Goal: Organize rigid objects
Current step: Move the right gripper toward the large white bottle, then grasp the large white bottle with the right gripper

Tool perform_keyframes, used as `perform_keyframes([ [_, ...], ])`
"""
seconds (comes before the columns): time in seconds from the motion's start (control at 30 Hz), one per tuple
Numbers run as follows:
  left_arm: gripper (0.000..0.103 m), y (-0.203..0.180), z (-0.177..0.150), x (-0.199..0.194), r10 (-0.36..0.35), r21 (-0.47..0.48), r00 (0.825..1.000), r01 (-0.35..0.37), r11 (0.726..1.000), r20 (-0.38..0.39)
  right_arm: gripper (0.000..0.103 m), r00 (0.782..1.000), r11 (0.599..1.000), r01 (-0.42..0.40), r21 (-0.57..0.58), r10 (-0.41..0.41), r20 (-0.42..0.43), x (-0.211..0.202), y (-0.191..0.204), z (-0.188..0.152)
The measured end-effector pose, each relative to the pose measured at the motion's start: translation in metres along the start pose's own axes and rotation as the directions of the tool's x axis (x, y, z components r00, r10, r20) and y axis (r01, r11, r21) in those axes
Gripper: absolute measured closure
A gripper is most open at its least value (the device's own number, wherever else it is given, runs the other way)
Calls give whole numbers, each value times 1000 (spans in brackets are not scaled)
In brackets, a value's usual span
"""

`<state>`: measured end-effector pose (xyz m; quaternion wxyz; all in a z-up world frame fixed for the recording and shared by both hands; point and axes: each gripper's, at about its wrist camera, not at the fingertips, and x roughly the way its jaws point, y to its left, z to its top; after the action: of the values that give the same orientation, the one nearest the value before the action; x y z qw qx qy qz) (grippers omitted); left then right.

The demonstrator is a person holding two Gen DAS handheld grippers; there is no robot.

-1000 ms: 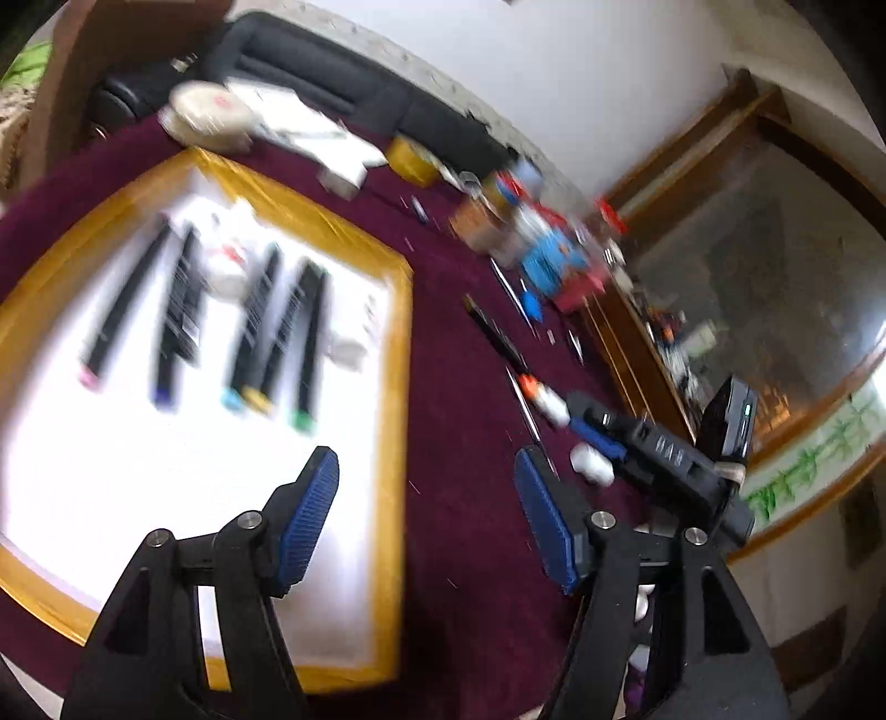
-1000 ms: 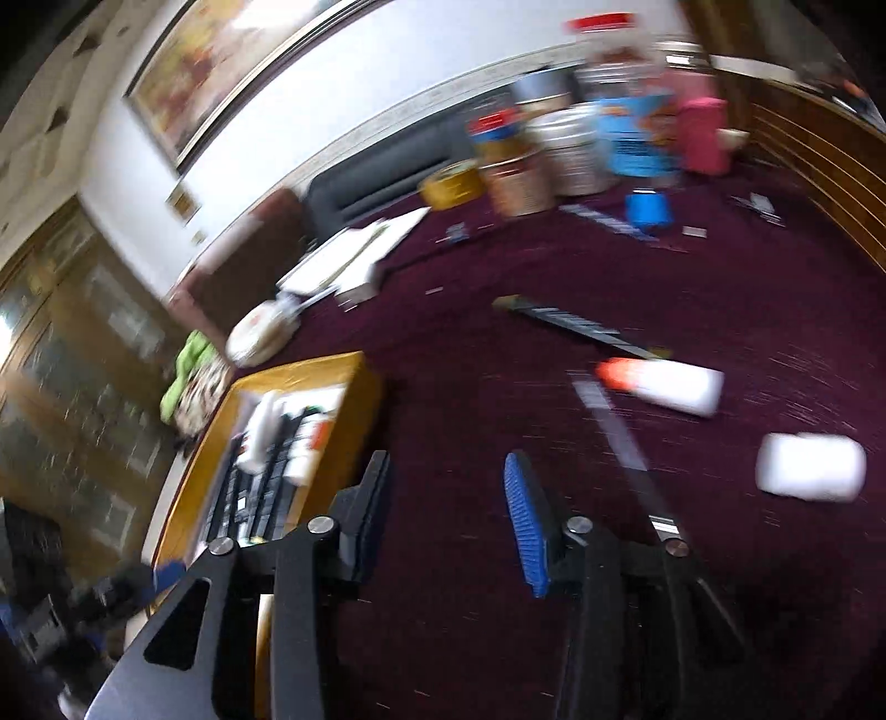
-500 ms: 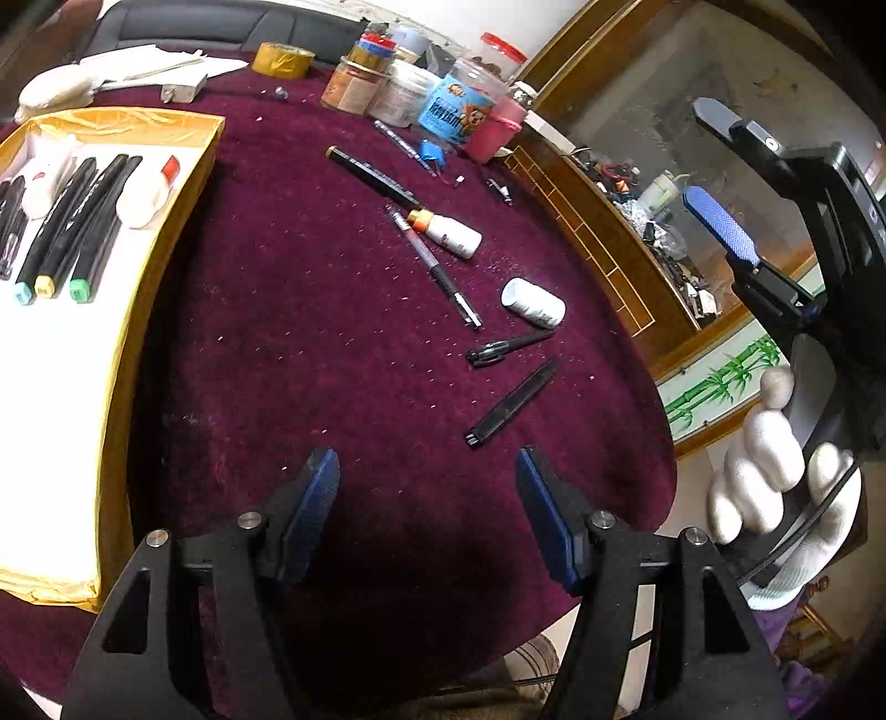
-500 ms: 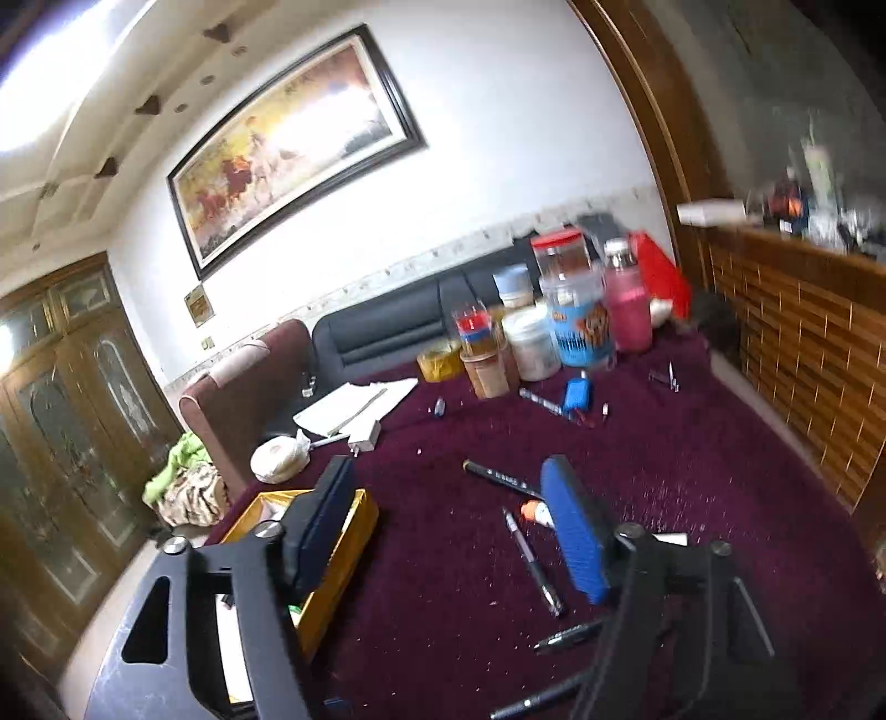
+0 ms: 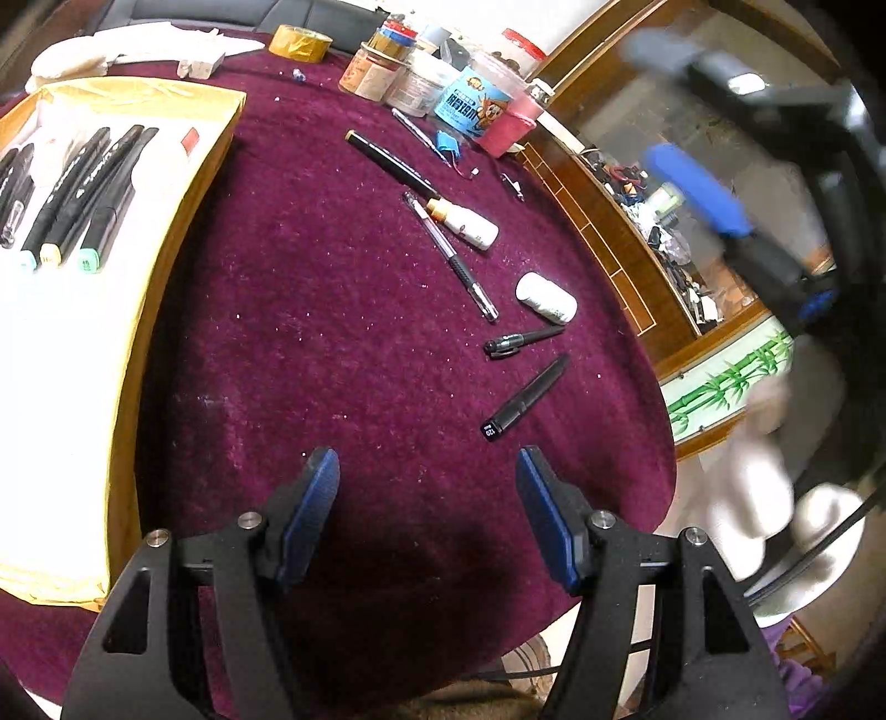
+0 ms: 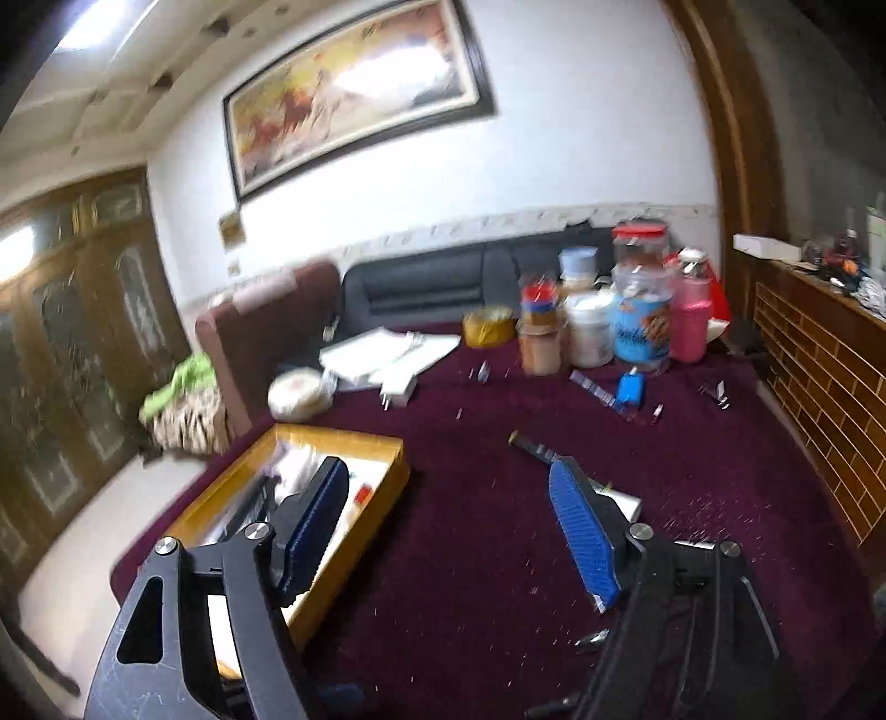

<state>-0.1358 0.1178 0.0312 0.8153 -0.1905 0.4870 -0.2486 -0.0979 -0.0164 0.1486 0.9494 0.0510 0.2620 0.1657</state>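
Hovering over the maroon bench [image 5: 332, 310], the left gripper [image 5: 426, 515] is holding its fingers wide and empty. Nearest loose item, the black marker [image 5: 523, 397], is lying ahead-right, long axis diagonal. The right gripper [image 6: 448, 526], fingers just opening, empty, is standing higher.

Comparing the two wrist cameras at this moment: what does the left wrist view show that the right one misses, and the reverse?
Only the left wrist view: the loose black marker, the black pen and the white cylinder on the cloth, the markers already lined up in the tray, and the blurred right gripper held by a gloved hand.

Only the right wrist view: the framed painting, the dark sofa and the wooden doors.

Both: the yellow tray, the yellow tape roll, the jar cluster and the maroon cloth.
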Motion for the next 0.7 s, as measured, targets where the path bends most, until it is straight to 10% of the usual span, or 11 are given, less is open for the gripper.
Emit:
perform_keyframes([
  [0.17, 38, 2, 0, -2, -4, 2, 1000, 4, 1000, -1, 33, 990, 995, 8, 101, 6, -144, 35, -28, -22],
  [0.7, 38, -9, 1, 17, -11, 23, 999, 12, 1000, -40, 33, 928, 887, 351, 299, -287, -237, 3, -216, -23],
])
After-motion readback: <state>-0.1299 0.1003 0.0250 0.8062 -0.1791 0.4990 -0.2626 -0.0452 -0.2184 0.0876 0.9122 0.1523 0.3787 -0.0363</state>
